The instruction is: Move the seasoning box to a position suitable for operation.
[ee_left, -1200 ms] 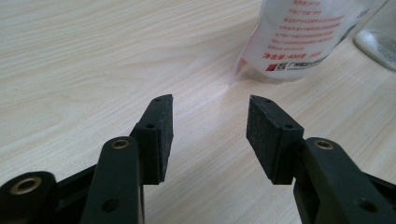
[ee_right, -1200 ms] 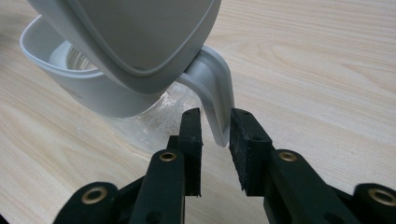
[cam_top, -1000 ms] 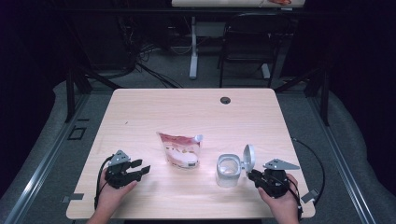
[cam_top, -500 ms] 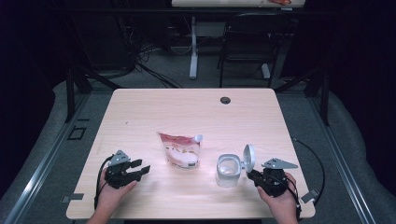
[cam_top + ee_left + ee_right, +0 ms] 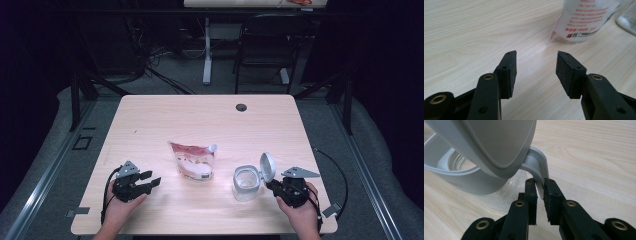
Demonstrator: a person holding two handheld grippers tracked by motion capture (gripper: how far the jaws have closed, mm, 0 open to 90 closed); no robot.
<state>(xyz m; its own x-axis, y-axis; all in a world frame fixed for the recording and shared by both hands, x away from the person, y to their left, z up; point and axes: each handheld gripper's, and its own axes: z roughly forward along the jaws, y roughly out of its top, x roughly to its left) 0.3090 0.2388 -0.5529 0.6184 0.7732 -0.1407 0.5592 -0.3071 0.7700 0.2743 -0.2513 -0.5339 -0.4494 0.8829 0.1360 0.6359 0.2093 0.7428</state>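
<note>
Right tool (image 5: 539, 195) pinches the jar (image 5: 246, 183) hinge tab; left tool (image 5: 536, 72) gapes empty.

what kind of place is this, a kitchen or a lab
Probably a lab or recording room, not a kitchen: one bare wooden table on grey carpet, loose cables on the floor behind, and a folding chair by another desk.

Both rigs are pretty much all black. The left hand-held gripper (image 5: 536, 65) has two chunky black arms with brass-coloured rivets at the pivots, and flat matte pads (image 5: 564, 72) with a rough, grippy face plus tiny screw holes on the edges. The right hand-held gripper (image 5: 539, 192) is the same build, same brass eyelets. From the high view each one has a grey three-cornered plate (image 5: 300, 173) on top and a thin black cable (image 5: 336, 167) looping off it. No sleeves visible.
</note>
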